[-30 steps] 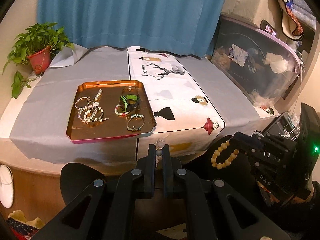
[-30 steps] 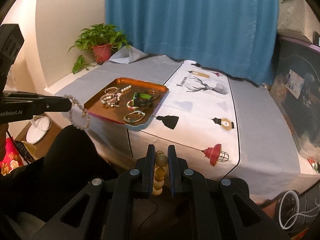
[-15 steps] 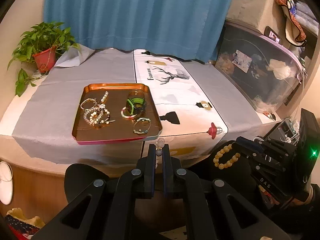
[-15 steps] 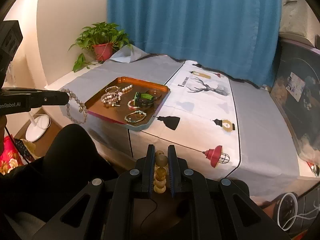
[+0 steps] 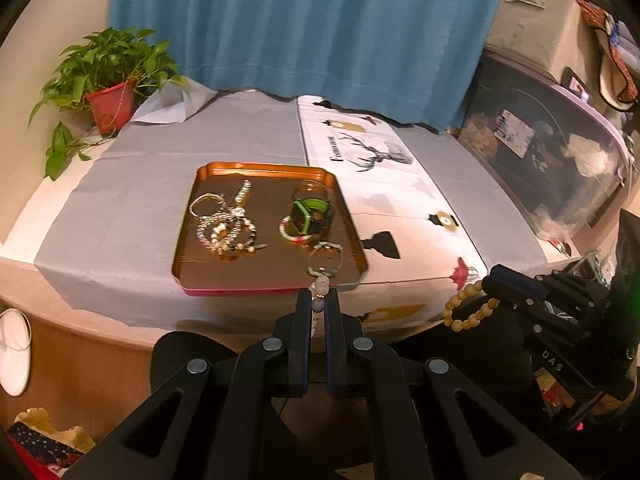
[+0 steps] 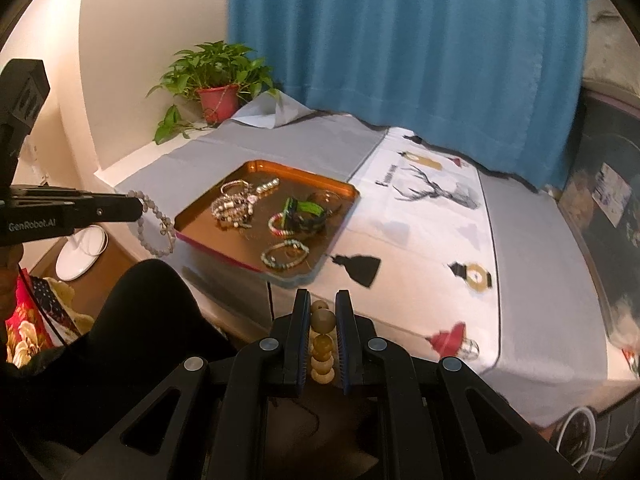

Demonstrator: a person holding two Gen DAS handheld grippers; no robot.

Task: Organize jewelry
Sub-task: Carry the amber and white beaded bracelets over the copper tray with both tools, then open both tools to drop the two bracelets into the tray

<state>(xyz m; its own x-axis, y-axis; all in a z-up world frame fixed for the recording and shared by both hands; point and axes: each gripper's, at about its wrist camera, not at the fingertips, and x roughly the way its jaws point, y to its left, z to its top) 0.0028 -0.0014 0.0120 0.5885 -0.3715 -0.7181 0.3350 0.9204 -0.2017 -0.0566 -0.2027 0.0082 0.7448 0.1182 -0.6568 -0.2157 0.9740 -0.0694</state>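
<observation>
The left gripper (image 5: 318,307) clamps a grey bead bracelet (image 6: 154,227) at lower centre. The right gripper (image 6: 322,312) clamps a wooden bead bracelet (image 5: 467,309); the tray (image 5: 185,256) sits mid-frame.

Both tools closed, each pinching a bead bracelet.

Left tool (image 5: 319,304) sits at lower centre of its view, fingers nearly together on a pale grey bracelet (image 6: 154,226). Right tool (image 6: 322,316) sits at lower centre, clamped on a tan wooden bracelet (image 5: 466,310); both tools level.
</observation>
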